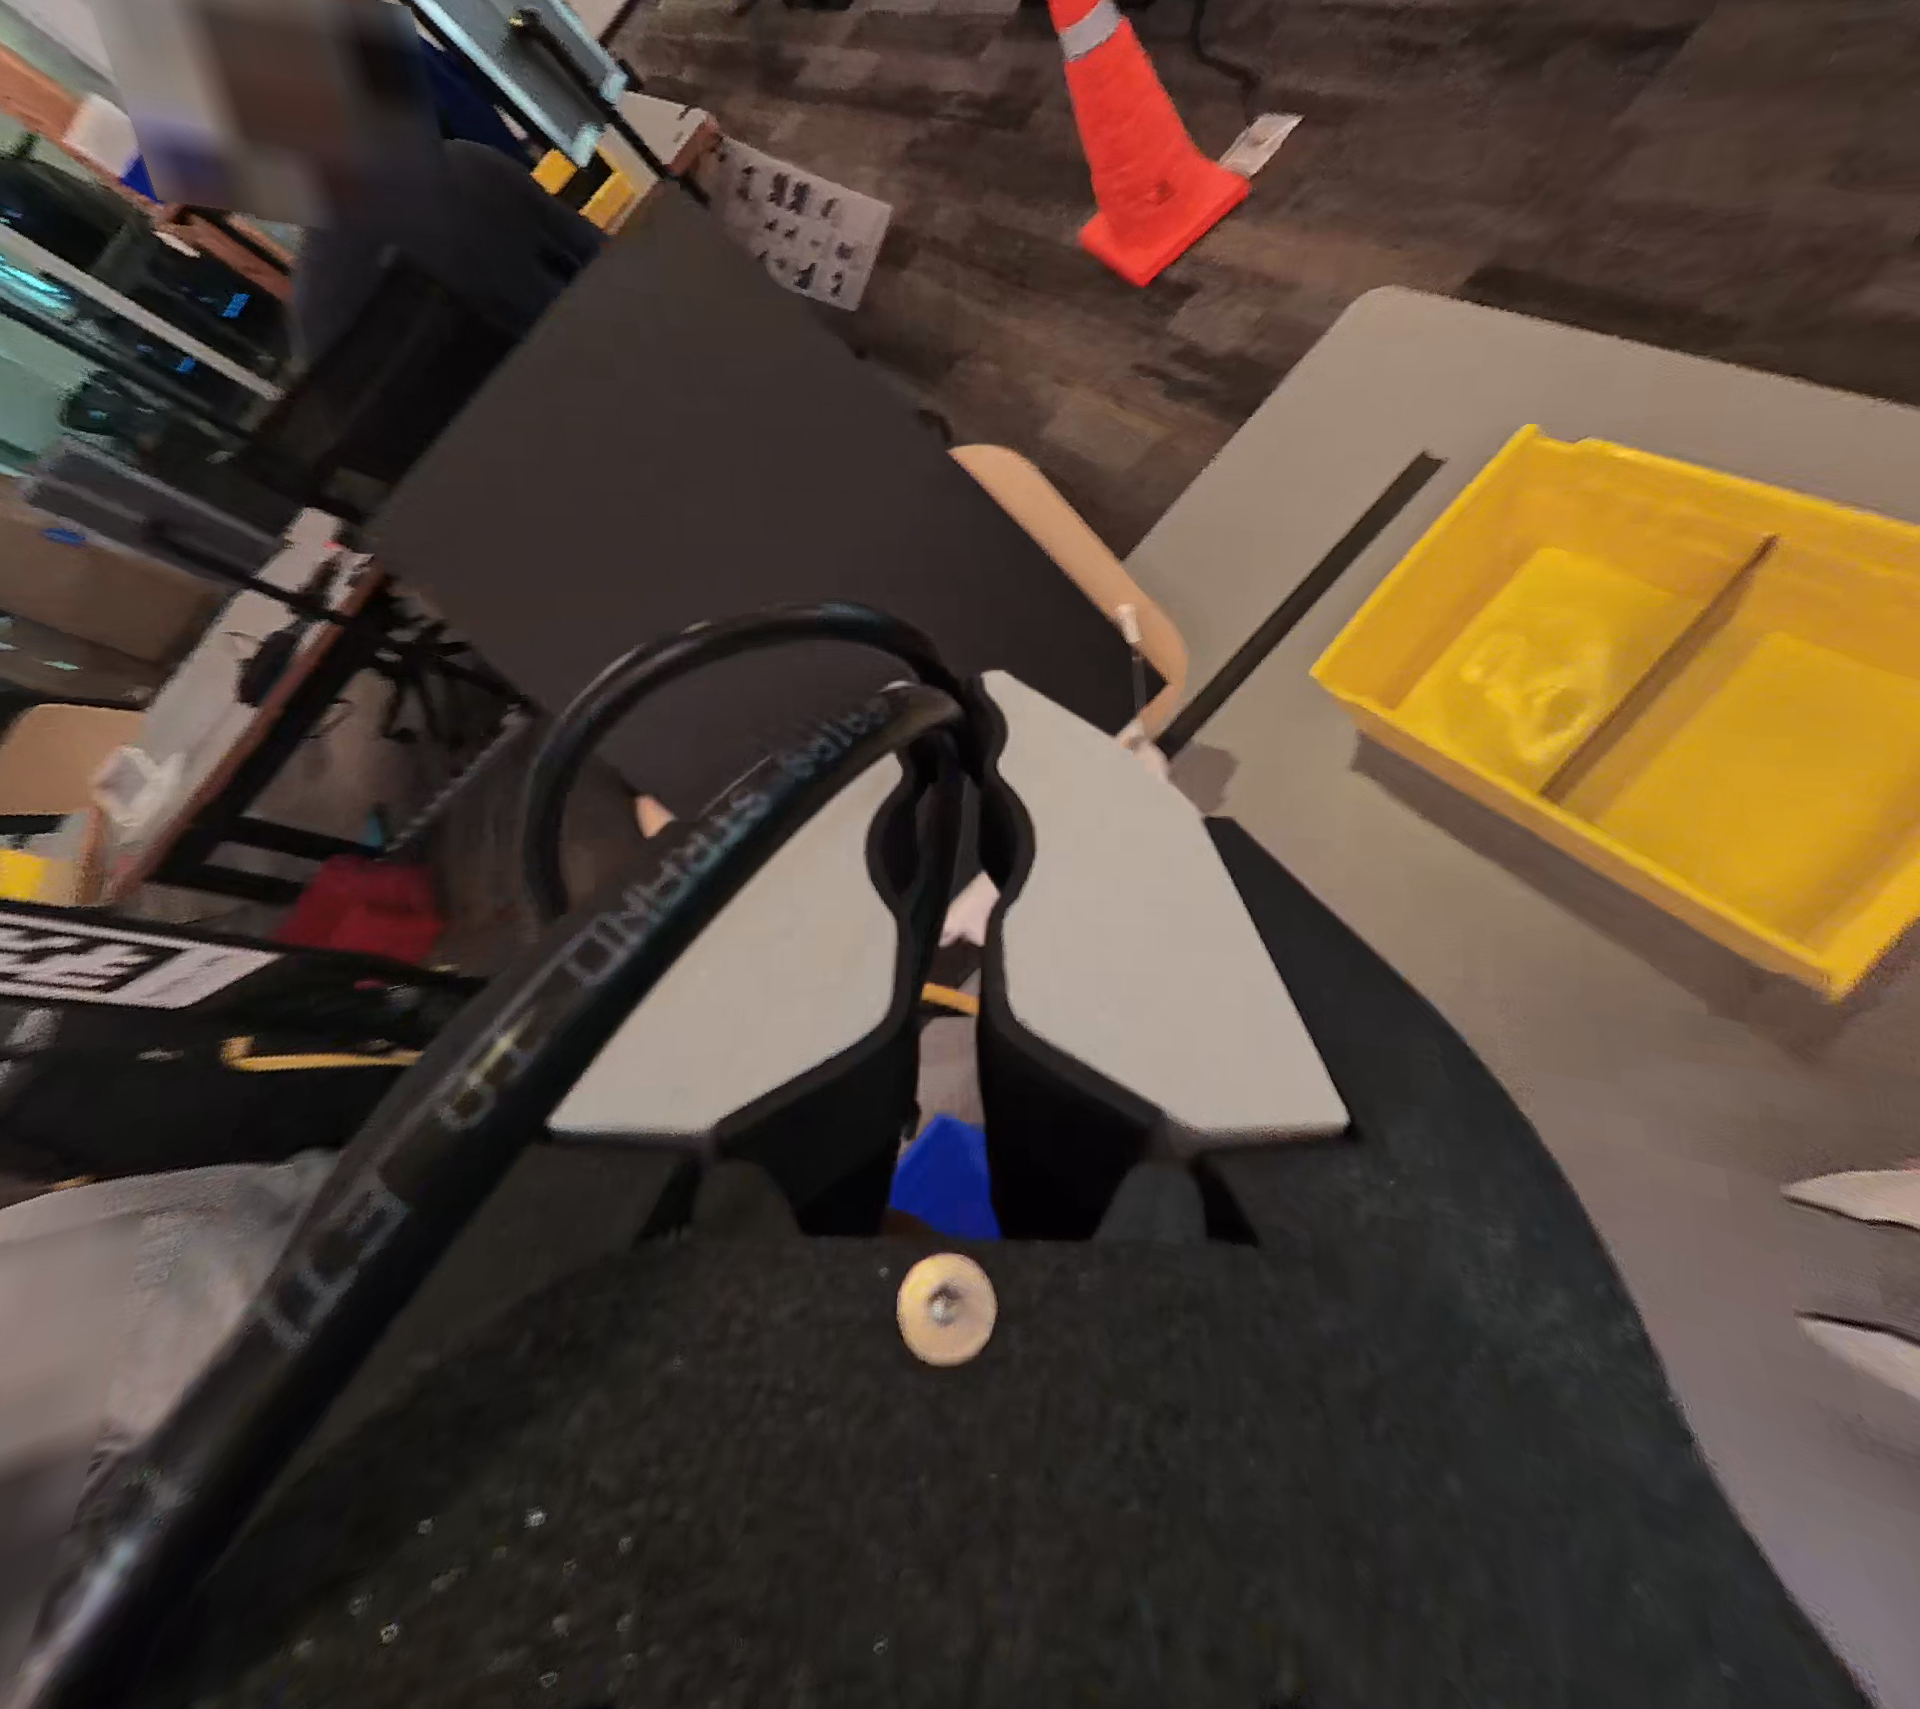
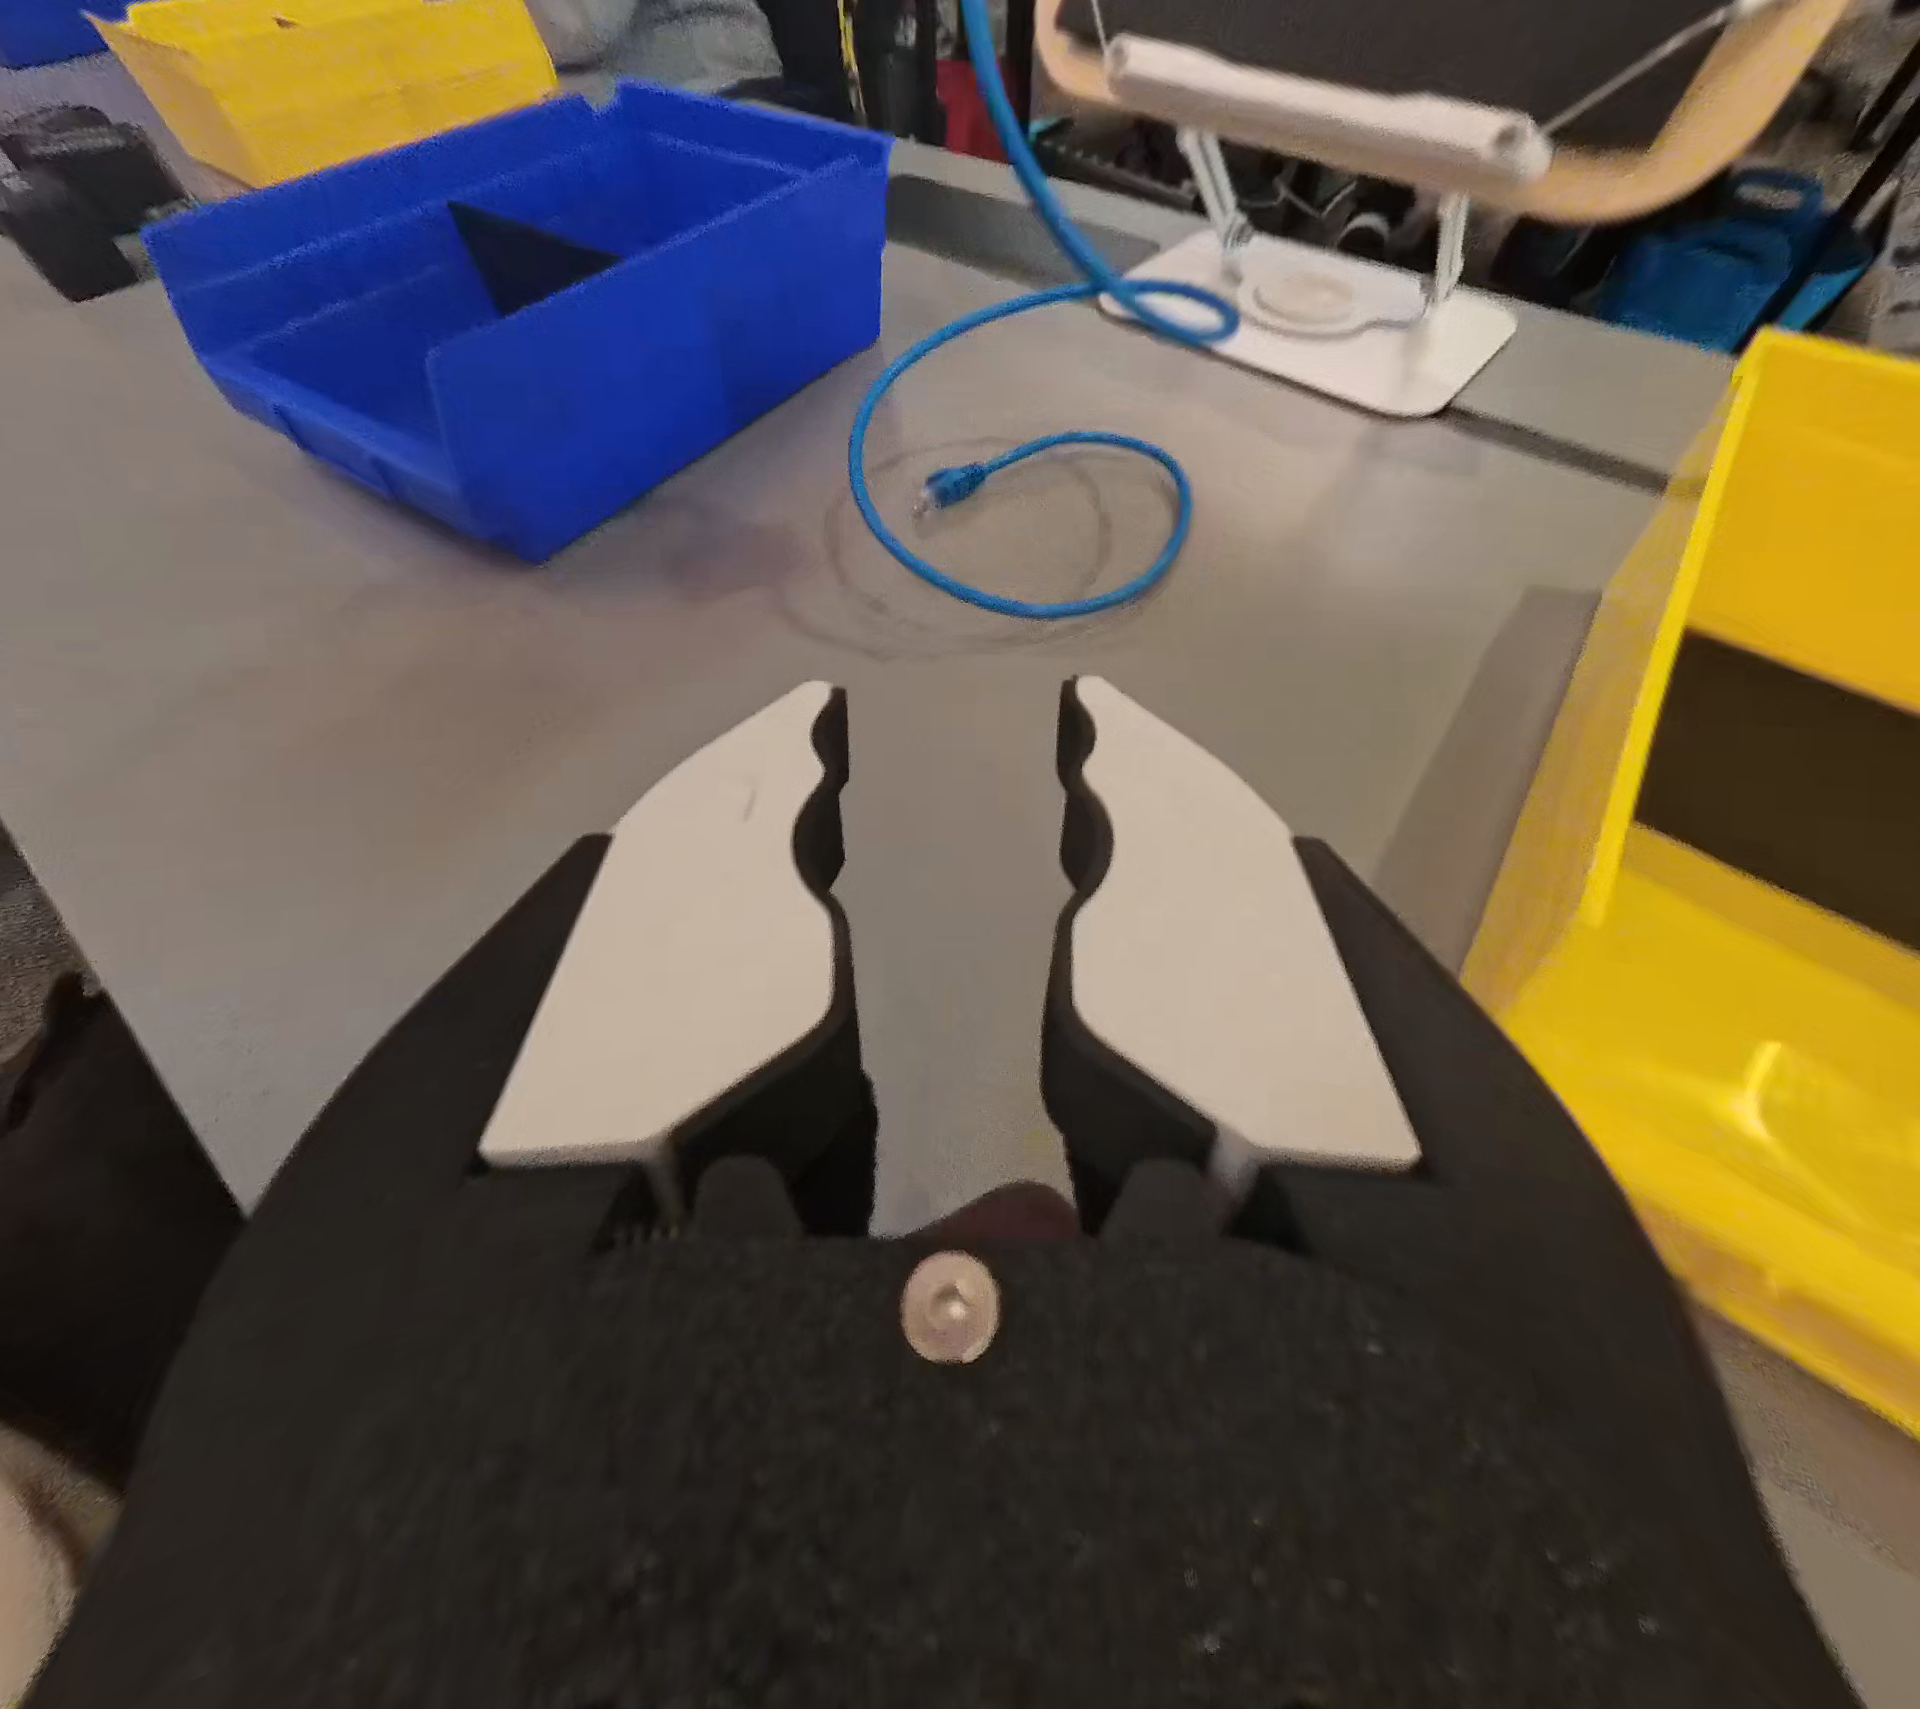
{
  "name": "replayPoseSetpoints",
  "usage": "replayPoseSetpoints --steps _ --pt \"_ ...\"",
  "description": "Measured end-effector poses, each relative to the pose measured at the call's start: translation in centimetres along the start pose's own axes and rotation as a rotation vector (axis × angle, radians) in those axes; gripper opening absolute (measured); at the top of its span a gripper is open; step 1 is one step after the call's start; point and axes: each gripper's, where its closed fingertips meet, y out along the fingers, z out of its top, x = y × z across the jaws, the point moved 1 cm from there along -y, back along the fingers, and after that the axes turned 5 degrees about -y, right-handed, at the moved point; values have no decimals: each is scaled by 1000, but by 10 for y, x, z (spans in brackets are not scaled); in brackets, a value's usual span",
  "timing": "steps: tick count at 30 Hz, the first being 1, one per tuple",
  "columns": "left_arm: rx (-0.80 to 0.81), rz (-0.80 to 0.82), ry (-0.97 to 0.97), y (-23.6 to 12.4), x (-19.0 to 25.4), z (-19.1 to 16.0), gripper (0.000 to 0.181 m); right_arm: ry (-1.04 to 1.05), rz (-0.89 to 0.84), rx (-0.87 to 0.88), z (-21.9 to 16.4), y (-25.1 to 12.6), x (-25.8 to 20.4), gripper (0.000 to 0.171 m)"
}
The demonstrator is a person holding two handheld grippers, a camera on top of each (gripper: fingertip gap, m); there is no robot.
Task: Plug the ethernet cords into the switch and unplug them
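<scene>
A: How far along are we?

B: Judging by this, mid-task. The left gripper (image 1: 951, 812) is closed on a black cord (image 1: 665, 838) that loops off toward ten o'clock. No switch shows in either view.

A: And the right?

B: The right gripper (image 2: 954, 714) is parted and empty, hovering over the grey table (image 2: 312, 724). A blue ethernet cord (image 2: 1023, 516) lies loose at twelve o'clock, its plug free.

On the bench (image 2: 312, 776), a cord (image 2: 1023, 537) lies coiled mid-surface, a bin (image 2: 644, 412) to its left, a stand (image 2: 1351, 350) behind it near the far edge.
</scene>
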Motion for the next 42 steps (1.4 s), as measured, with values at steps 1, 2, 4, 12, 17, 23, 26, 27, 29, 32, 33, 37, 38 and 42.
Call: replayPoseSetpoints --steps 1,2,4,12,17,23,26,27,29,32,33,37,38,42 --pt "7 -22 -21 6 11 -6 2 -20 -24 16 18 6 2 40" --pt "15 -37 -38 11 20 -11 3 -41 -62 42 37 13 6 43" --pt "26 -61 -69 16 34 -18 5 -50 -135 103 76 30 11 44" --pt "46 -144 -155 6 61 -23 3 -140 -312 95 125 112 31 64" --pt "77 -260 -199 -12 84 -6 6 -182 -470 39 130 136 64 67" --pt "117 -341 -196 -41 95 4 7 -119 -495 32 128 125 98 29" --pt "145 -448 -239 -59 100 1 8 -108 -420 24 118 120 107 25" --pt "153 -495 -248 -66 103 -1 9 -111 -380 36 116 120 107 24" --pt "166 -557 -240 -80 111 -11 10 -126 -320 82 114 115 107 24" --pt "205 -622 -193 -104 127 -39 10 -197 -300 156 112 103 104 24" --pt "222 -643 -179 -114 134 -52 12 -227 -306 174 111 99 102 24" --pt "309 -703 -151 -162 161 -117 25 -300 -298 251 104 88 92 24" --pt "325 -714 -159 -173 167 -136 26 -313 -286 272 102 85 90 24" --pt "317 -693 -206 -199 181 -221 37 -399 -205 386 97 69 70 24"
